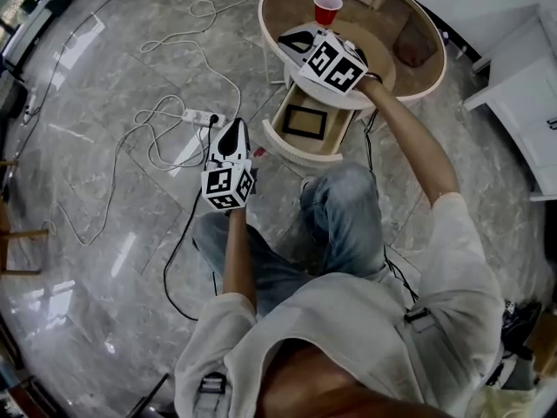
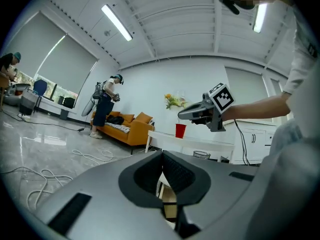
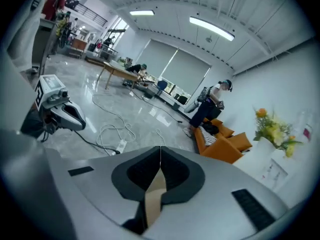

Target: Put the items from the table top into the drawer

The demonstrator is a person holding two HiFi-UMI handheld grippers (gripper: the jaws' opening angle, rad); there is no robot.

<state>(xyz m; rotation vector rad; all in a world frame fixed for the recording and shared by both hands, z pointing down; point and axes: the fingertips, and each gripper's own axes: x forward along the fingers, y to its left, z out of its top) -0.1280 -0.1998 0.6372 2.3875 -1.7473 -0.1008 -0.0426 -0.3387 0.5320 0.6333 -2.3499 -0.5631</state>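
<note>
Round table (image 1: 440, 68), red cup (image 1: 327, 9), open drawer (image 1: 300, 151), right tool (image 3: 160, 156) closed

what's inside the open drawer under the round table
A flat dark-framed rectangle lies in the drawer; nothing else shows there. The drawer's rear runs under the table top, so that part is hidden.

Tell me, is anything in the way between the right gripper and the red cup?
Nothing visible does. The right gripper, jaws shut, hangs over the table top just beside the red cup, with only air between them. The drawer under the table edge stands open, with a dark-framed thing lying in it.
</note>
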